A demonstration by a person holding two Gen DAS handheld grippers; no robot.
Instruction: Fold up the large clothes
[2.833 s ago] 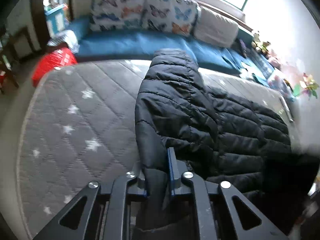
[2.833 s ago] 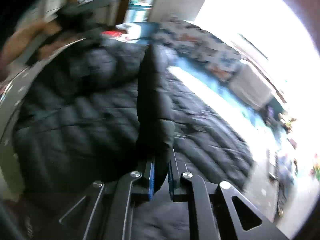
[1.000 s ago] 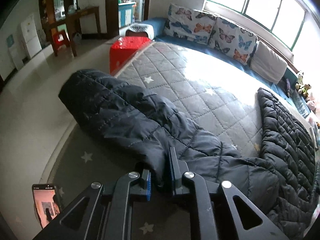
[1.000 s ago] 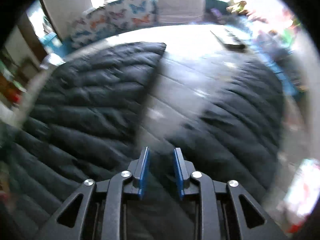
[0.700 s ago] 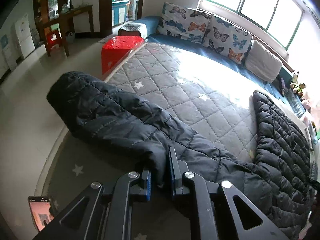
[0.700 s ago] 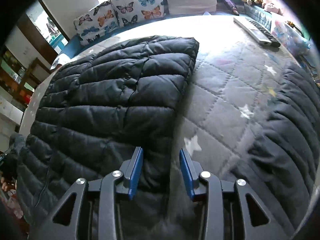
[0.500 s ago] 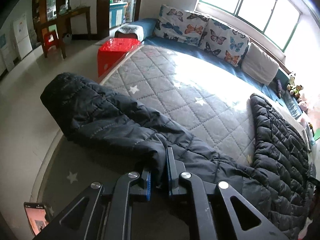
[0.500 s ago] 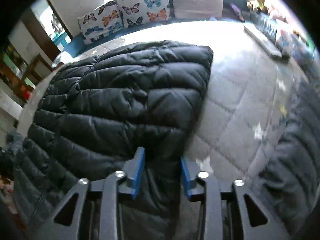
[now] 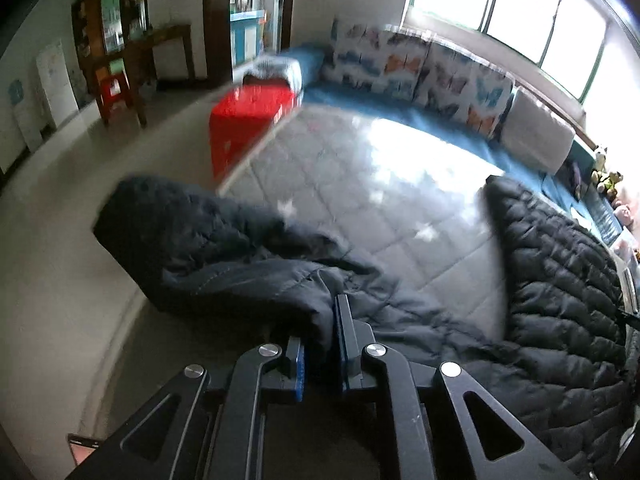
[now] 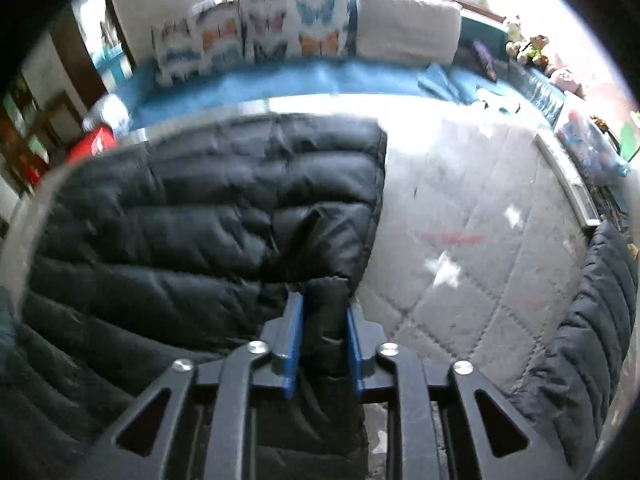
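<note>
Left gripper [image 9: 320, 344]: clamped on a fold of the black puffer jacket [image 9: 248, 268] — the padded cloth is pinched between the two blue-lined fingers [image 9: 342, 332], with almost no gap left.
Right gripper [image 10: 322, 340]: its jaws are closing on the jacket's side edge; a ridge of black quilted cloth is seen between the blue pads [image 10: 294, 332], which already appear to be pressed against it.
Jacket, in the left wrist view: one sleeve is stretched from the left gripper out past the near left edge of the mattress [image 9: 360, 184], its cuff end seen over the pale floor [image 9: 60, 216]; the body is spread toward the mattress's right side.
Jacket, in the right wrist view: the body [image 10: 208, 208] is laid flat over the left half of the mattress [image 10: 472, 216], its straight hem edge turned toward the far edge; another dark quilted part [image 10: 600, 312] is seen at the right edge.
Mattress: grey, quilted in diamonds with white stars — its middle is left bare between the jacket's parts.
Beyond the far edge: a blue bench [image 10: 312, 76] is lined with butterfly cushions [image 10: 292, 24] and a plain white pillow [image 10: 406, 20].
Far left corner: a red stool [image 9: 248, 120] is set just beside the mattress.
Sharpness: both views are blurred.
</note>
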